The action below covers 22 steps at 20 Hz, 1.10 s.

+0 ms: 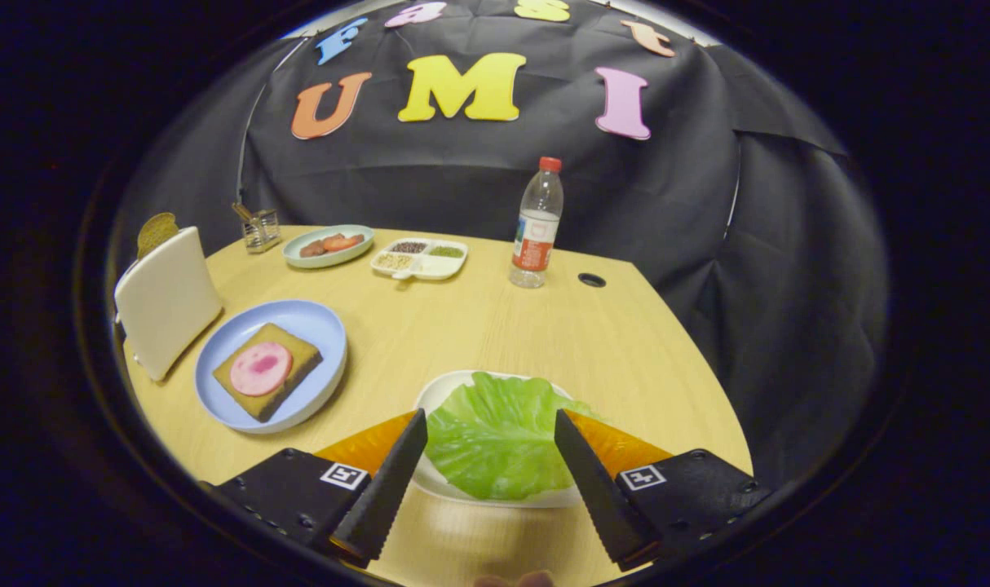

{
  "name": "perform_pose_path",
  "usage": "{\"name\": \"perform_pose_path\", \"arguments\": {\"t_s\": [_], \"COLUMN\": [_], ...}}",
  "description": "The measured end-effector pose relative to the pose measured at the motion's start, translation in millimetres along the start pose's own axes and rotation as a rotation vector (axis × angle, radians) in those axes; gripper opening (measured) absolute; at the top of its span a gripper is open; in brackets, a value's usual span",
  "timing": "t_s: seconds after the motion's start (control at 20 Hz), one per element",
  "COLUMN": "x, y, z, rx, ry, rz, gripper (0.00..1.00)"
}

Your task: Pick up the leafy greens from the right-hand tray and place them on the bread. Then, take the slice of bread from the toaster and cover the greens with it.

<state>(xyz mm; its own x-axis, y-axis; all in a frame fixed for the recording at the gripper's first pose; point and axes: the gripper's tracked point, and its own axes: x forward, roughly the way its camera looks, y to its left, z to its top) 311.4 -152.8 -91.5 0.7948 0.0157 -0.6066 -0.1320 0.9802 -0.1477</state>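
I am on the first step: getting hold of the leafy greens point(495, 436), which lie on their white tray point(438, 391) on the wooden table point(495, 326). My gripper point(490, 424) is spread wide, its two fingers point(401, 465) standing either side of the leaf with nothing pinched between them; whether the tips already touch the leaf or hover just over it I cannot tell from this angle. Taking the greens as my landmark: the blue plate point(320, 326) sits to their left and a little farther off, carrying the open slice of bread point(291, 346) with a round pink slice of meat point(261, 368) on top. Left of that plate stands the white toaster point(167, 297), a second slice of bread point(156, 232) poking from its top. Well beyond the greens are a water bottle point(536, 224), a divided dish of grains point(419, 258), a small plate of food point(329, 244) and a little glass holder point(260, 228). Nothing has been stacked yet, so I judge the task barely begun. The next move, I think, calls for lowering until the tips straddle the leaf, then closing gently. It looks thin and floppy, so I would catch a fold near its middle so that it does not slip out on the way to the blue plate.
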Motion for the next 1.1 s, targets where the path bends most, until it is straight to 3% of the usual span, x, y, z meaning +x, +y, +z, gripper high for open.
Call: {"name": "perform_pose_path", "arguments": {"t_s": [0.25,0.5,0.65,0.8,1.1], "x": [34,36,40,40,22], "y": [-4,-4,-13,-9,-13], "z": [-20,-25,-22,-23,6], "rx": [0.028,0.046,0.074,0.111,0.237], "ry": [0.084,0.106,0.089,0.097,0.019], "rz": [0.048,0.111,0.092,0.125,0.154], "gripper": [0.96,0.95,0.50,0.05,0.00]}}
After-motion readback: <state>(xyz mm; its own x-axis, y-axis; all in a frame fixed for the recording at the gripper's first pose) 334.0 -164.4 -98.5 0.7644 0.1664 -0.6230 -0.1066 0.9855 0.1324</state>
